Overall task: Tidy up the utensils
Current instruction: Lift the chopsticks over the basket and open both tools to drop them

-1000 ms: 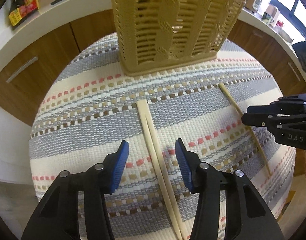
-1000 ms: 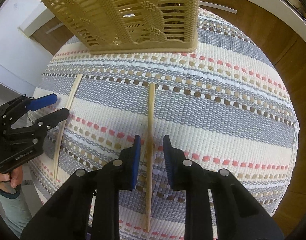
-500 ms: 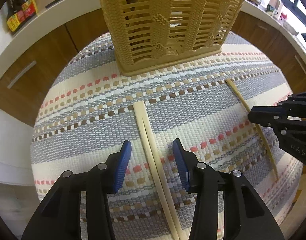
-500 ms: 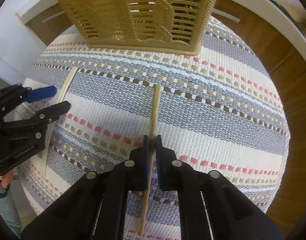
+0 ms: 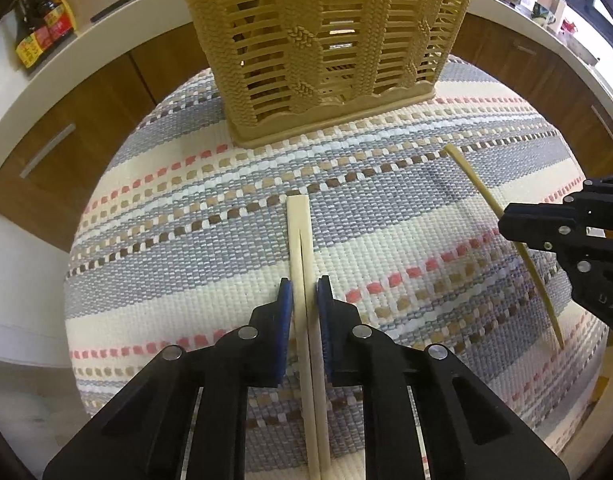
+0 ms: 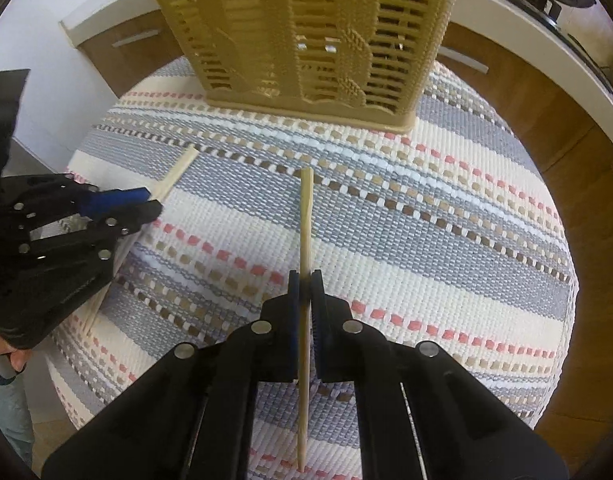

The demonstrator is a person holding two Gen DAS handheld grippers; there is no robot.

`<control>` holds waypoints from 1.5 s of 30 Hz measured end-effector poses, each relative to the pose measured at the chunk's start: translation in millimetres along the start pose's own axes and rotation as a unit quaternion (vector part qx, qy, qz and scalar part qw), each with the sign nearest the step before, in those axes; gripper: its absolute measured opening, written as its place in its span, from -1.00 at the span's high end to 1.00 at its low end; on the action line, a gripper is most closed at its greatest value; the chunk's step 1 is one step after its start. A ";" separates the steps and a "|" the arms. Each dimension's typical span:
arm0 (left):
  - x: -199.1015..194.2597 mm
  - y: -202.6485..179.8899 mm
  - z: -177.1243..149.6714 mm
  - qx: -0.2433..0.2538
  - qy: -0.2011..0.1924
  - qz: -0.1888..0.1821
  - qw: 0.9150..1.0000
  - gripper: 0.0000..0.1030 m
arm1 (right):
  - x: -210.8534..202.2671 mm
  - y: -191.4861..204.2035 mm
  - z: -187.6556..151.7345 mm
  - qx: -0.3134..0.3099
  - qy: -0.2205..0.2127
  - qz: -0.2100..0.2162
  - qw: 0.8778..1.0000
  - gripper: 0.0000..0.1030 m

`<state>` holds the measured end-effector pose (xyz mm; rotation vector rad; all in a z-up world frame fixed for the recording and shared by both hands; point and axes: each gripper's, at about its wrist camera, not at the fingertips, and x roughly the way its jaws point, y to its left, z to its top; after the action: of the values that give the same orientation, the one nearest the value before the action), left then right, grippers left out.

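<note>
While clamped on chopsticks, both grippers low over striped woven mat [image 5: 406,208].

Left gripper [image 5: 305,300] closed around pair of pale chopsticks [image 5: 300,236], blue pads [image 5: 285,304] pressing each side, sticks lying flat on mat with blunt ends toward slatted tan utensil basket [image 5: 326,40] and running back under the fingers to the mat's near edge. Right gripper [image 6: 305,292] pinched tight on single chopstick [image 6: 306,216], blunt end likewise toward basket, tapered tip near bottom of right wrist view; whether lifted off mat, cannot tell. Basket upright at far side of mat, apart from all sticks. Wooden cabinets [image 5: 86,120] and white countertop [image 5: 106,44] beyond; sauce bottles [image 5: 42,32] on counter at far left.
</note>
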<state>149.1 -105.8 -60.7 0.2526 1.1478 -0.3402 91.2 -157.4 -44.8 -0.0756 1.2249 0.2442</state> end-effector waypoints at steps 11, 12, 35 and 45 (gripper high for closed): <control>-54.0 21.9 -24.0 -0.029 -0.086 -0.048 0.995 0.79 | -63.8 -28.9 -20.9 -0.018 -0.066 0.026 0.997 0.92; -62.8 22.1 -22.8 -0.028 -0.098 -0.051 0.993 0.79 | -70.4 -32.3 -20.7 -0.018 -0.073 0.029 0.997 0.92; -246.0 28.2 47.8 -0.027 -0.365 -0.055 0.929 0.96 | -208.1 -46.2 46.1 0.000 -0.310 0.039 0.950 0.92; -239.1 41.6 99.7 -0.042 -0.393 -0.052 0.917 0.96 | -226.4 -70.1 89.1 0.026 -0.436 0.019 0.900 0.92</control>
<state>161.3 -72.1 199.2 -0.0324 0.3751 -0.4321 117.5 -241.4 192.7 0.1005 0.3351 0.2399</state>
